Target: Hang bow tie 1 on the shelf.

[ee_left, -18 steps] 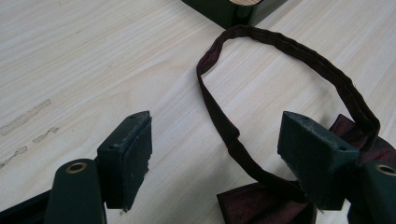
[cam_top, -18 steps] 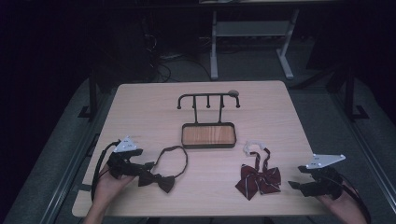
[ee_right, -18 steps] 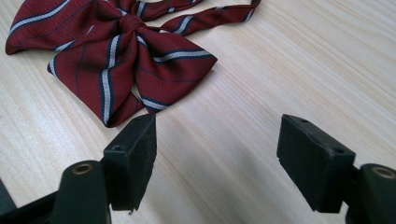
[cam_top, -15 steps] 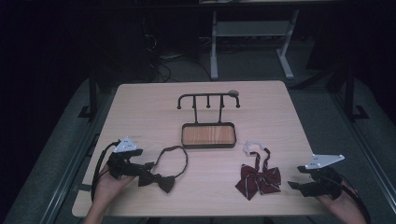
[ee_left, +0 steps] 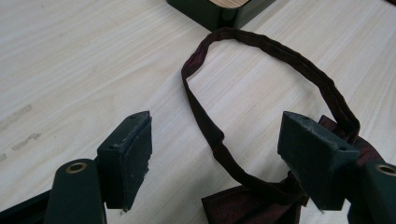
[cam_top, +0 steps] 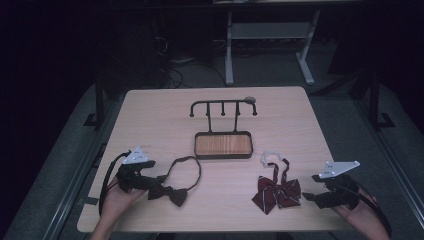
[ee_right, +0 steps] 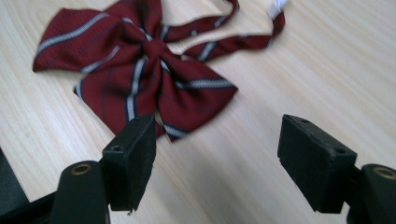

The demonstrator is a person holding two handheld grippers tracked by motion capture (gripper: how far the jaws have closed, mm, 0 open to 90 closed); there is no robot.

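Dark bow tie (cam_top: 169, 191) is laid flat on the desk (cam_top: 150, 115), fwd-left of the hook stand (cam_top: 222, 131) as seen from the person's side, w/ its neck loop arching back toward the stand's wooden tray. Left claw (cam_top: 152, 182) is placed right at the bow's knot end, approx. touching it; jaws are spread wide, nothing gripped. In the left gripper view the loop strap (ee_left: 212, 135) is seen running between the two jaws, nearer the right-hand jaw, and the bow's knot sits low at the frame bottom, so the strap is already straddled. Long axis of the loop is pointed away from the claw, toward the stand's base corner at the top of that view.

Striped bow tie (cam_top: 276, 191) is laid fwd-right of the stand, its thin strap w/ a white end turned toward the tray. Right claw (cam_top: 309, 196) is held just beside it on the side away from the dark tie, jaws released and apart, nothing between them; in the right gripper view the striped tie (ee_right: 140, 74) lies ahead and to the left, one wing tip close to the left-hand jaw.

Judged: left claw is nearer its tie and better lined up; a closing on the strap near the knot seems all that's needed.
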